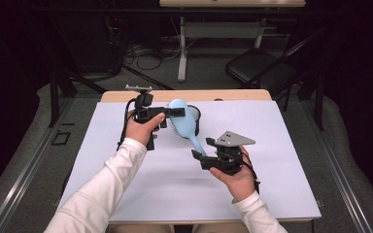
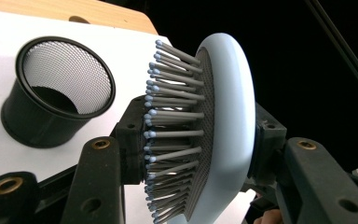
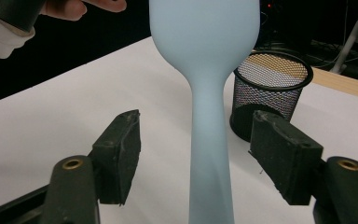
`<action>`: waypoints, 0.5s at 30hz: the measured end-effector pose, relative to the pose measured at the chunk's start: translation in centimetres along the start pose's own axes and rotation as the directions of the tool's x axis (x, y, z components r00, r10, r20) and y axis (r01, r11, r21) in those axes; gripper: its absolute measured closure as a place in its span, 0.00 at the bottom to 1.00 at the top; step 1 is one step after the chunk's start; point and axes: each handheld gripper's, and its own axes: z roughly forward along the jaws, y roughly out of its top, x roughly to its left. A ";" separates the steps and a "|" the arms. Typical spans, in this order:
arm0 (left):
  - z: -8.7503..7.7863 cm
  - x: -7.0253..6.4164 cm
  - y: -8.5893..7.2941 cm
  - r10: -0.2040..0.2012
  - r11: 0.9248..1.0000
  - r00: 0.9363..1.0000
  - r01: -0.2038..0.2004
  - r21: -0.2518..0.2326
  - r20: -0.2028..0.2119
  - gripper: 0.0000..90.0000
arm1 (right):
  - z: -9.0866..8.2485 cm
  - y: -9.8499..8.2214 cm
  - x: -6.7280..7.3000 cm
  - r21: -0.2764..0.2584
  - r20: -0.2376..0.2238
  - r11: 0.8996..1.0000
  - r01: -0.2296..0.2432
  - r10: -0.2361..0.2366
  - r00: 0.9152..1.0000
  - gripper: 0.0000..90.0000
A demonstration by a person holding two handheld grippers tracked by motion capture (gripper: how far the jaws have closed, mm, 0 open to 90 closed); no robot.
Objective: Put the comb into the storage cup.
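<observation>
A light blue hairbrush [image 1: 185, 122] hangs above the white table, bristles toward the left hand. My left gripper [image 1: 177, 112] is shut on its head: in the left gripper view one pad presses the bristles [image 2: 168, 135] and the other the smooth back of the hairbrush [image 2: 230, 126]. My right gripper [image 1: 202, 148] is at the handle's lower end. In the right gripper view the handle [image 3: 209, 140] runs up between the right gripper's [image 3: 201, 156] pads with a clear gap on each side, so it is open.
A black mesh cup [image 3: 271, 91] stands upright on the white sheet just behind the brush, also seen as the mesh cup [image 2: 58, 93]. The white sheet [image 1: 126, 184] covers a wooden table [image 1: 126, 95]. A dark chair [image 1: 257, 65] and a desk stand beyond.
</observation>
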 end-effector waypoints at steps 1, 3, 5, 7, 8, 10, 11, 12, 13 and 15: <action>0.0 0.0 0.1 0.003 1.000 1.000 -0.003 -0.004 -0.003 0.57 | 0.0 0.0 0.0 0.003 0.001 1.000 -0.002 0.002 1.000 0.35; -0.1 0.0 0.2 0.013 1.000 1.000 -0.013 -0.006 -0.010 0.57 | 0.0 0.0 0.0 0.008 0.002 1.000 -0.008 0.008 1.000 0.33; -0.1 -0.1 0.4 0.019 1.000 1.000 -0.019 -0.012 -0.015 0.57 | 0.0 0.0 0.0 0.010 0.006 1.000 -0.012 0.012 1.000 0.31; -0.2 -0.1 0.5 0.022 1.000 1.000 -0.023 -0.017 -0.020 0.57 | 0.0 0.0 0.0 0.011 0.010 1.000 -0.010 0.010 1.000 0.29; -0.2 -0.1 0.6 0.019 1.000 1.000 -0.019 -0.015 -0.020 0.57 | 0.1 0.0 0.0 0.013 0.012 1.000 -0.009 0.009 1.000 0.28; -0.3 0.0 0.8 0.020 1.000 1.000 -0.020 -0.022 -0.017 0.57 | 0.1 0.0 0.0 0.017 0.012 1.000 -0.010 0.010 1.000 0.27; -0.4 0.0 0.9 0.020 1.000 1.000 -0.020 -0.019 -0.020 0.57 | 0.1 0.0 0.0 0.019 0.016 1.000 -0.008 0.008 1.000 0.26; -0.4 0.0 1.0 0.019 1.000 1.000 -0.020 -0.023 -0.020 0.57 | 0.1 0.0 0.0 0.020 0.020 1.000 -0.009 0.009 1.000 0.25; -0.5 -0.1 1.1 0.023 0.999 1.000 -0.023 -0.023 -0.021 0.57 | 0.1 0.0 0.0 0.026 0.025 1.000 -0.012 0.011 1.000 0.24; -0.6 -0.2 1.3 0.026 0.999 0.999 -0.027 -0.032 -0.025 0.57 | 0.2 0.0 -0.1 0.035 0.024 0.999 -0.015 0.015 1.000 0.24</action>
